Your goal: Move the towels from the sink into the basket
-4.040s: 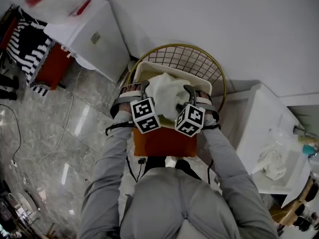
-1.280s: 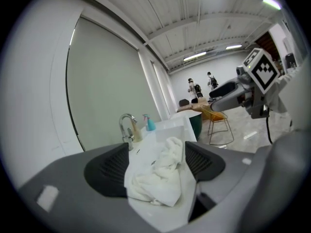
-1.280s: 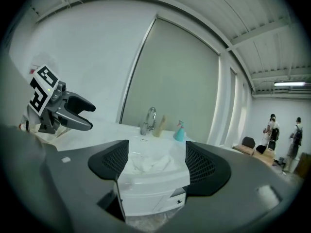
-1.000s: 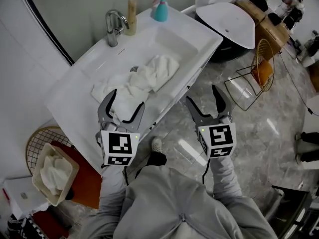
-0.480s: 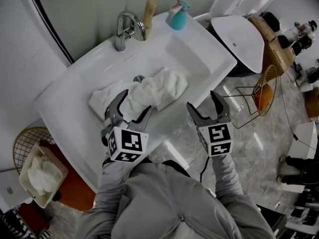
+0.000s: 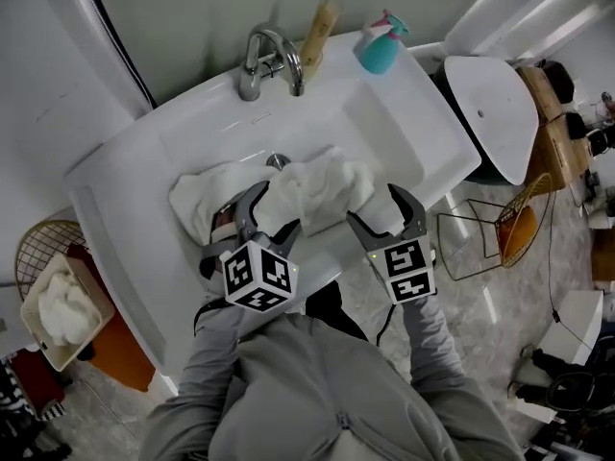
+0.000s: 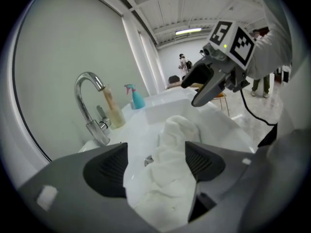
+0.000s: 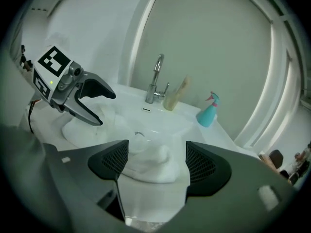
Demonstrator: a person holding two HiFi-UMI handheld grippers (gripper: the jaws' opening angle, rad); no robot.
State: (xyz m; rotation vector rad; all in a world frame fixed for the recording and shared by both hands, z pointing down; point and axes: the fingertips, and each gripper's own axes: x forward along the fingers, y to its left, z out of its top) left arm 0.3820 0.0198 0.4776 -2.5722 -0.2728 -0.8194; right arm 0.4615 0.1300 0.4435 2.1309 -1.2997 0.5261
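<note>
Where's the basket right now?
Head view, far left edge: the basket sits low beside the left end of the sink, a white towel inside.

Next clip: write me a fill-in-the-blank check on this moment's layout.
1. The white towels lie in the ____.
2. In the head view, the teal spray bottle stands to the ____ of the faucet.
3. The left claw and right claw are both ____, gripping nothing.
4. The basket holds a white ____.
Missing: sink; right; open; towel.
</note>
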